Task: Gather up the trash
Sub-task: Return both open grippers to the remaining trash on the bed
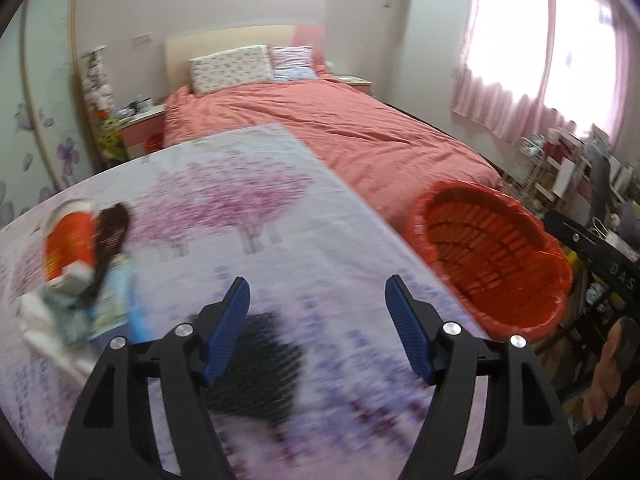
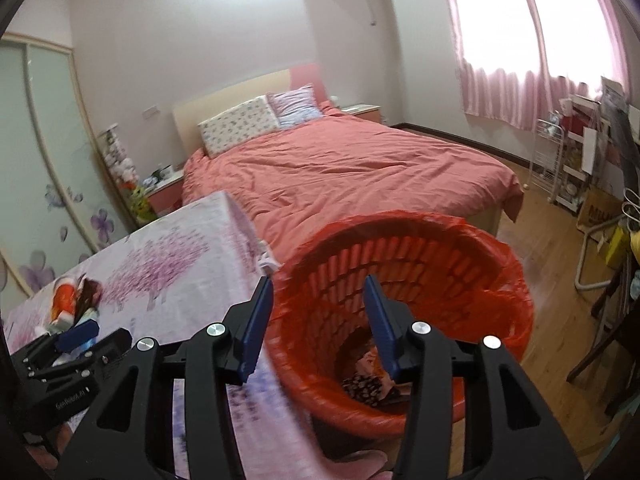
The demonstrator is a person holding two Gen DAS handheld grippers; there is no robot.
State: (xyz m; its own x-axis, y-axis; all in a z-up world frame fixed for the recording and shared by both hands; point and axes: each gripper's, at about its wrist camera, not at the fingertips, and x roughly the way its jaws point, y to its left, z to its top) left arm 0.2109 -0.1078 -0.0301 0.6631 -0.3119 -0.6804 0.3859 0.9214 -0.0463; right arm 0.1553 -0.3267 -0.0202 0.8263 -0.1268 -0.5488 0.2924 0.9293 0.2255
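Both tongs stand released and empty: left gripper (image 1: 318, 300) right of the trash pile (image 1: 86, 272), right gripper (image 2: 318, 304) over the red bin (image 2: 404, 320).

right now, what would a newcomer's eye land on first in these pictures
The red basket with its red liner, standing on the floor between the table and the bed, with some trash already at its bottom. Next, the pink-covered bed behind it. Then the small pile of trash at the left edge of the blossom-print tablecloth.
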